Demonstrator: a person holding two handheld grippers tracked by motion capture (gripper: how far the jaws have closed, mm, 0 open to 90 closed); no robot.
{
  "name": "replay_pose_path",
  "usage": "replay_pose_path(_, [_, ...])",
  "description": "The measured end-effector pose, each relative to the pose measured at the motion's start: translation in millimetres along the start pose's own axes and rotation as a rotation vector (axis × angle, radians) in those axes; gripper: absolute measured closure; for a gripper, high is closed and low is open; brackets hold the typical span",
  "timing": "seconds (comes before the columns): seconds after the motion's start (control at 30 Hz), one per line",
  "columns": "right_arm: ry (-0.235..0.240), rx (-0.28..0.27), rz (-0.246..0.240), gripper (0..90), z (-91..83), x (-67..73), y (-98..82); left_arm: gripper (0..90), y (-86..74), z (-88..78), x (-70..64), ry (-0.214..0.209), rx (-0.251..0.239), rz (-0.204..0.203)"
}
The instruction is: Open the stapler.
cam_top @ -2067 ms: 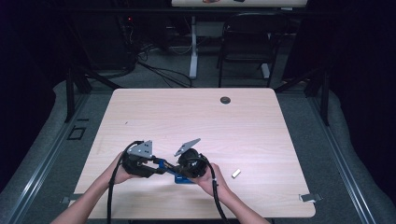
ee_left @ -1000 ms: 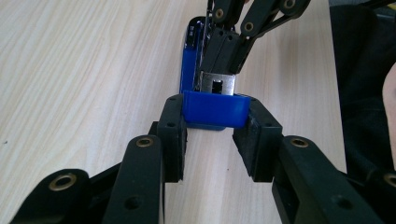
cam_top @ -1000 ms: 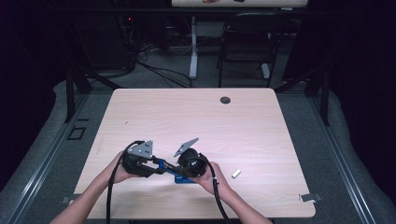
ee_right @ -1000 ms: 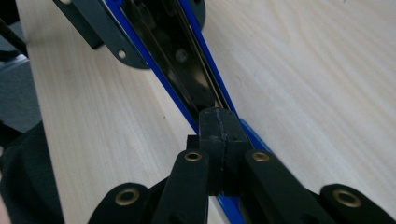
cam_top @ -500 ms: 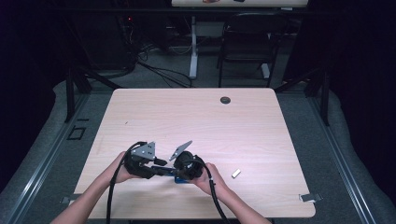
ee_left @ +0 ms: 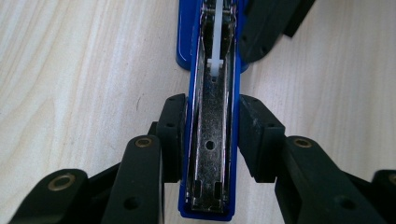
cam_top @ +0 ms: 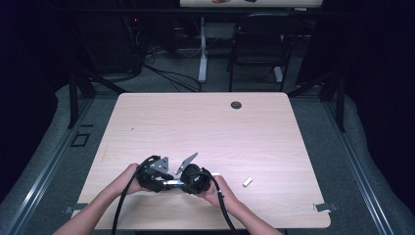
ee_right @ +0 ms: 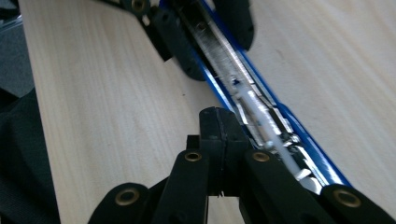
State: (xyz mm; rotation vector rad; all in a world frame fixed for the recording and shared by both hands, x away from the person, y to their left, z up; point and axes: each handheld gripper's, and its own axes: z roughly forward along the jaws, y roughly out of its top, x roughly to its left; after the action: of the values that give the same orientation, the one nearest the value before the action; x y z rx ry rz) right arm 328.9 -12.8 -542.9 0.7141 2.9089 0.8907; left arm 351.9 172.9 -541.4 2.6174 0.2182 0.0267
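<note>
Partly hidden by both grippers, the blue stapler (ee_left: 210, 116) runs off-frame.

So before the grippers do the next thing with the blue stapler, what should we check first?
1. Left gripper clamps the blue stapler on both sides: ok.
2. Stapler's metal channel lies open, facing up: ok.
3. Right gripper shut, tips beside the channel, nothing between them: ok.
4. White pusher sits inside the channel: ok.
5. Staples loaded in the channel: cannot tell.
6. Small white piece lies on the table, apart from both hands: ok.
</note>
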Motion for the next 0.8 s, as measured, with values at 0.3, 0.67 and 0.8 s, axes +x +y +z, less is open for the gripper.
replay_pose_path(0.3, [-0.061,-0.045,0.055,90.0,-23.1,-17.4,-10.0,66.1,-2.8,1.8,-0.6,-0.008,-0.016,0.007])
replay_pose_path(0.67, [-0.166,0.003,0.134,90.0,-43.7,-51.8,-30.0,66.2,-6.1,4.3,1.1,-0.003,-0.039,0.022])
replay_pose_path(0.8, [-0.181,0.006,0.144,90.0,-48.2,-55.7,-33.3,66.2,-6.9,4.6,2.5,-0.018,-0.031,0.027])
